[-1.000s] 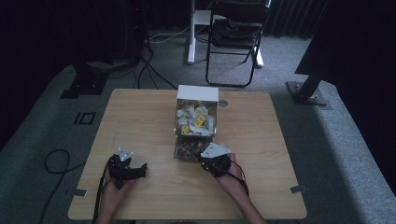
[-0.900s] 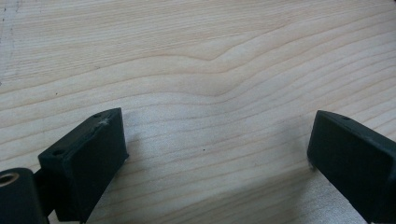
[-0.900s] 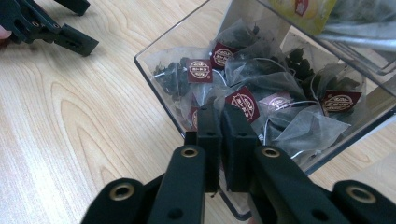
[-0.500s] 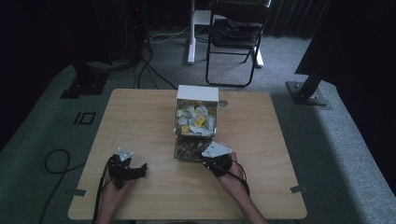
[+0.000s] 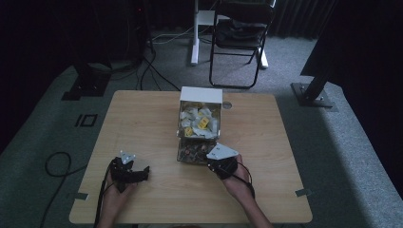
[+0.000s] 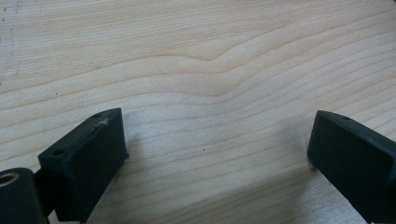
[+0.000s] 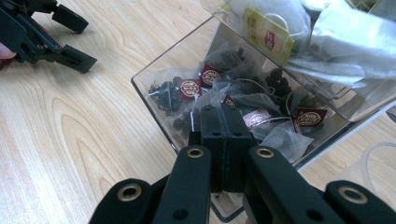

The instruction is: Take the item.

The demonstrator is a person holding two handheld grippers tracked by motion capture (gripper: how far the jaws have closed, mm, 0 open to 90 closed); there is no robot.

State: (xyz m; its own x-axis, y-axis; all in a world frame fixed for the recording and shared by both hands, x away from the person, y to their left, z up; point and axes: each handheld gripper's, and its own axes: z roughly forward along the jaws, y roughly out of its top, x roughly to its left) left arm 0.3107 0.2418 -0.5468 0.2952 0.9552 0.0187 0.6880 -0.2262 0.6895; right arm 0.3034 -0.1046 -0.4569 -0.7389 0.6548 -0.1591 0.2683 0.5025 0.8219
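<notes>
Picking a tea bag from the clear box [image 7: 261, 116]: right claw [image 7: 223, 109] clamped shut inside the near compartment, apparently pinching a dark tea bag [image 7: 212, 95] at its tip. Left claw [image 6: 219, 154] spread wide, empty, resting on bare table [image 6: 196, 56]. Next, probably: lifting straight up, clear of the wall.

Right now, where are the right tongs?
In the high view the right tongs sit right of centre near the table's front, at the near compartment of the clear tea-bag box; jaws shut among the dark, red-tagged tea bags.
</notes>
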